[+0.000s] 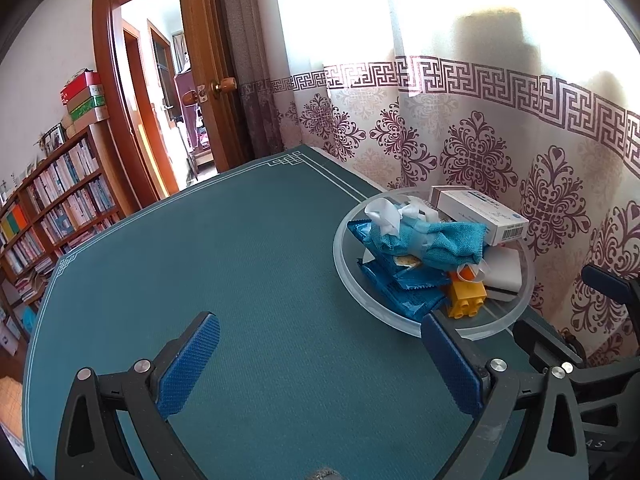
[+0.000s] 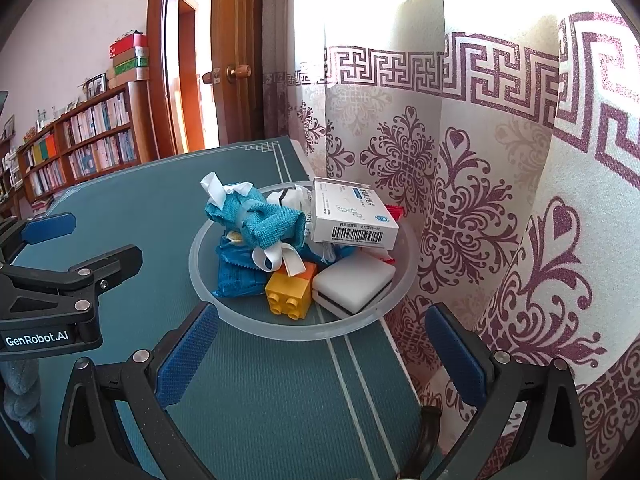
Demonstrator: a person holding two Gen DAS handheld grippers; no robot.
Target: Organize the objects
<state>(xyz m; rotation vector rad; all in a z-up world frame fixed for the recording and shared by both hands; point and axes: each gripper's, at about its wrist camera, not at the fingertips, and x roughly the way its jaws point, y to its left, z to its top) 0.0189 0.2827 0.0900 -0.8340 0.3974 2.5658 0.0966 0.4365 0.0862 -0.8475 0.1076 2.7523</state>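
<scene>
A clear round bowl [image 1: 352,280] [image 2: 200,280] stands at the right edge of the green table mat. It holds a teal cloth tied with white ribbon [image 1: 432,240] [image 2: 268,220], a white medicine box [image 1: 480,210] [image 2: 352,216], blue snack packets [image 1: 404,292] [image 2: 236,276], a yellow-orange toy brick [image 1: 468,294] [image 2: 290,290] and a white sponge block [image 1: 504,272] [image 2: 354,280]. My left gripper [image 1: 320,364] is open and empty, left of the bowl. My right gripper [image 2: 320,360] is open and empty, just in front of the bowl.
A patterned curtain [image 1: 480,140] [image 2: 500,200] hangs right behind the bowl and table edge. A bookshelf [image 1: 52,208] and an open wooden door [image 1: 208,80] are at the far left. The left gripper's body [image 2: 48,292] shows in the right wrist view.
</scene>
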